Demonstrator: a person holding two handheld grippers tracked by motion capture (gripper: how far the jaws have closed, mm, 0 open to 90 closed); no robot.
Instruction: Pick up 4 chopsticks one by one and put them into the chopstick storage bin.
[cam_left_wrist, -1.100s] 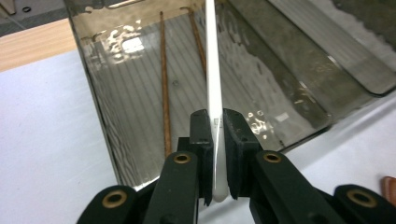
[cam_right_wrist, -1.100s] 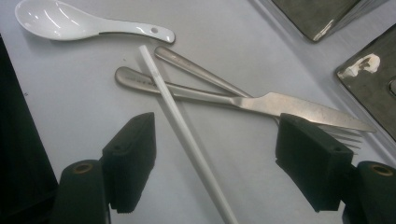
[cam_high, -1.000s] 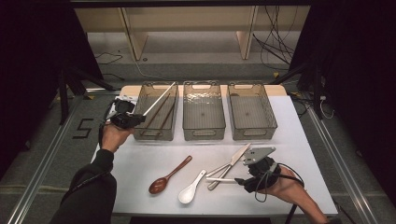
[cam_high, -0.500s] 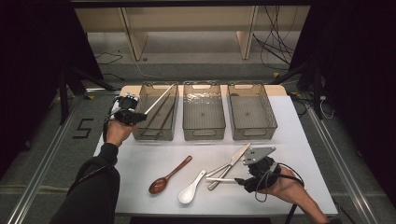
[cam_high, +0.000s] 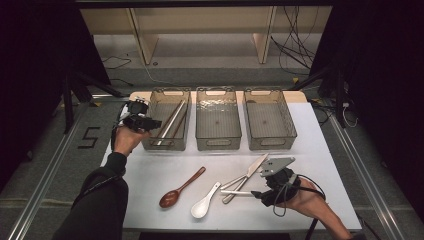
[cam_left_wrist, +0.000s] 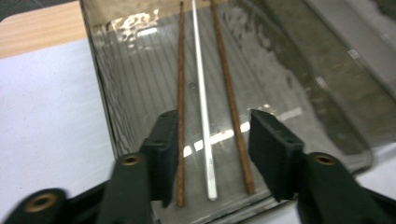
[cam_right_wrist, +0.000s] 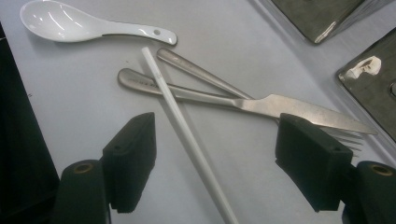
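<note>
- The left gripper (cam_left_wrist: 208, 140) hangs over the near end of the left bin (cam_high: 150, 142); its jaws have just been opening, and they now stand apart with nothing pinched
- The white chopstick (cam_left_wrist: 201, 98) lies loose in that bin between two brown chopsticks (cam_left_wrist: 180, 93)
- The right gripper (cam_right_wrist: 215, 158) rests low over the table (cam_high: 325, 150), jaws wide, straddling a second white chopstick (cam_right_wrist: 187, 135) that leans across the knife (cam_right_wrist: 280, 106) and fork (cam_right_wrist: 201, 74)
- Risk: closing here could drag that stick over the metal handles, so it rolls out or knocks the white spoon (cam_right_wrist: 70, 23)
- Withdrawing the left carelessly could nudge the bin
</note>
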